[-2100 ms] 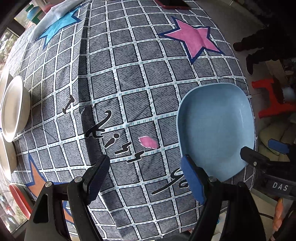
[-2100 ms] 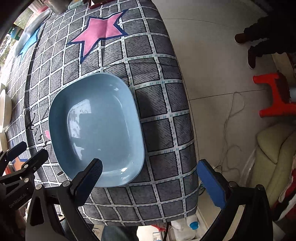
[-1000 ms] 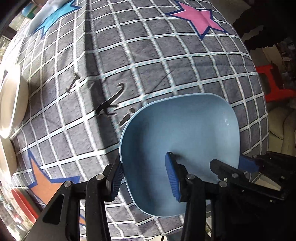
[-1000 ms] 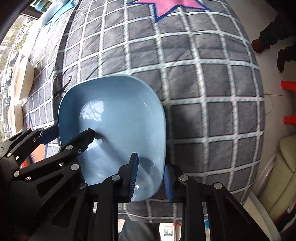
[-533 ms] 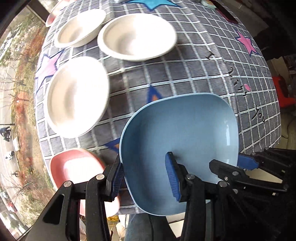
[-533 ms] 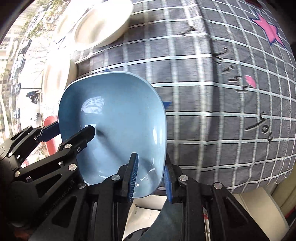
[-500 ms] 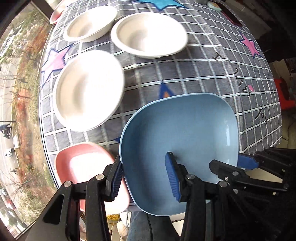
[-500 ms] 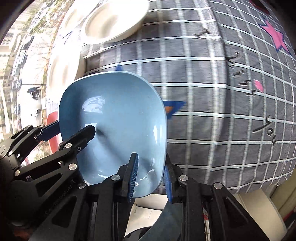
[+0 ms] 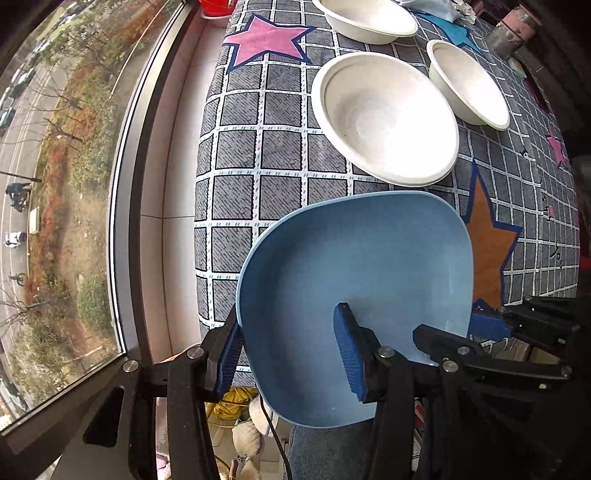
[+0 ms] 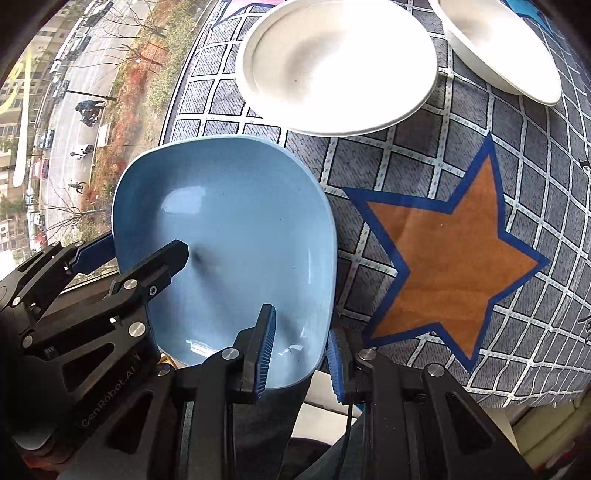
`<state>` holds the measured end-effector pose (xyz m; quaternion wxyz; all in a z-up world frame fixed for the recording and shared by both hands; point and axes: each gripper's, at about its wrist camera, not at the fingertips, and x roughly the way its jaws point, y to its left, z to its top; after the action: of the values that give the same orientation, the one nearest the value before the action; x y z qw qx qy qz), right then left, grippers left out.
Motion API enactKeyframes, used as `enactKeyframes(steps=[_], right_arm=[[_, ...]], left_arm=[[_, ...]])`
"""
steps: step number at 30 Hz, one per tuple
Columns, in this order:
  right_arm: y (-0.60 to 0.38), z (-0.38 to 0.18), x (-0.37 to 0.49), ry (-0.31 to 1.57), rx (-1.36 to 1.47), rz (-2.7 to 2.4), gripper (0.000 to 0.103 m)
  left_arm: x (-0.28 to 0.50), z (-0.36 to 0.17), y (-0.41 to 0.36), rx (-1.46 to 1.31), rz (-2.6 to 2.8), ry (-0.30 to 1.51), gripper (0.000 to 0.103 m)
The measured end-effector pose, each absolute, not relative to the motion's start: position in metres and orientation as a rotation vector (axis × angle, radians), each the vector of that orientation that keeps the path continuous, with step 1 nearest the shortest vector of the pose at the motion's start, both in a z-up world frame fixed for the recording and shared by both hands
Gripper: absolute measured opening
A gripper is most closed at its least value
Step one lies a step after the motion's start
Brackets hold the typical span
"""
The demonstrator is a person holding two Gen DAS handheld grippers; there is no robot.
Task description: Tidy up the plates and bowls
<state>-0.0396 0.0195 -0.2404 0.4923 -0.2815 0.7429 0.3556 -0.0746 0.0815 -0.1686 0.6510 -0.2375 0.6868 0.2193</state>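
Observation:
A light blue squarish plate (image 9: 362,266) is held in the air over the table's near left corner; it also shows in the right wrist view (image 10: 229,243). My left gripper (image 9: 288,350) is shut on its left rim, one finger inside and one outside. My right gripper (image 10: 299,350) is shut on its right rim. A large white bowl (image 9: 384,118) sits on the table just beyond the plate and shows in the right wrist view (image 10: 332,62). A second white bowl (image 9: 469,81) lies to its right, a third white bowl (image 9: 365,16) farther back.
The table (image 9: 236,155) has a grey checked cloth with an orange star (image 10: 443,254) right of the plate. A window (image 9: 55,166) and sill run along the table's left side. A red container (image 9: 214,7) stands at the far sill, a grey pot (image 9: 511,31) at the back right.
Both grippers have carried the blue plate farther left toward the window corner of the table. The pink dish seen below the plate earlier is out of view.

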Motion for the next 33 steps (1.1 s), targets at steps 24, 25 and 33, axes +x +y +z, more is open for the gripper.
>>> enactKeyframes(steps=[24,25,33], right_arm=[[-0.059,-0.193,0.075,1.728,-0.402,0.558,0.101],[-0.065,-0.189,0.079,1.722,-0.408,0.558,0.101],[-0.092,-0.186,0.106,1.74,-0.366,0.554,0.101]], left_arm=[[-0.059,-0.153,0.125,-0.491,0.408,1.421,0.08],[-0.056,-0.152,0.123,-0.497,0.407,1.419,0.08],[-0.036,-0.138,0.093,-0.523,0.424,1.412,0.08]])
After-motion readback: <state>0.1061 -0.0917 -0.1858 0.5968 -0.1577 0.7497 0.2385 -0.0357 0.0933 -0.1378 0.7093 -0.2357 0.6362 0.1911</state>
